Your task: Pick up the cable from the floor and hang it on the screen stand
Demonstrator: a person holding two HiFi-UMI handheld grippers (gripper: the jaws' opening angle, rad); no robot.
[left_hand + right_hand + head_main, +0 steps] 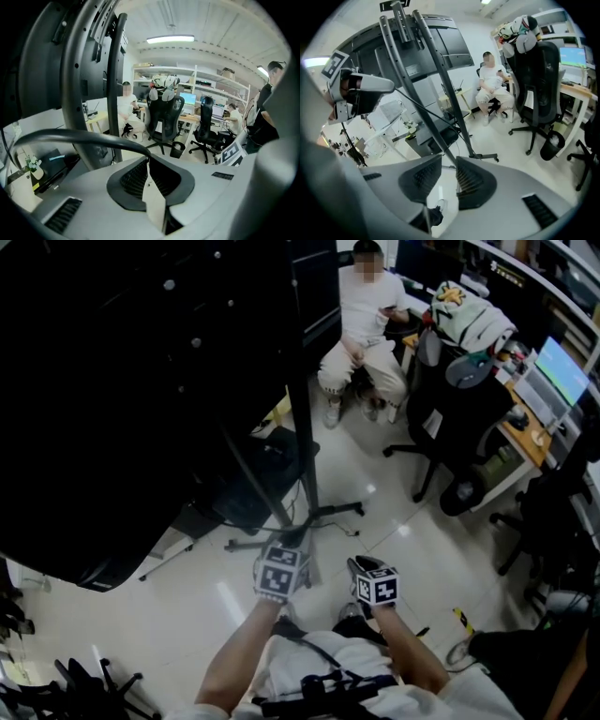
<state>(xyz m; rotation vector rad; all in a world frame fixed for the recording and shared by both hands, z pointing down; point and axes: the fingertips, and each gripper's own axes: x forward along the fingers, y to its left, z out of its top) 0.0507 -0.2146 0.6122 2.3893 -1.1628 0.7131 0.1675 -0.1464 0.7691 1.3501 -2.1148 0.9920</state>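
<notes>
Black cable point(70, 135) pinched between left gripper point(148, 161) jaws (near screen stand point(302, 427)); right gripper point(449, 159) jaws apart, gripping nothing.

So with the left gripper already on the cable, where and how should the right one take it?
Take the thin straight stretch of the cable leading away from the left gripper, whose jaws are shut on it. Bring the open right gripper in from the side, jaws across the line. That stretch looks taut and free in the air, so a crosswise pinch should hold.
</notes>
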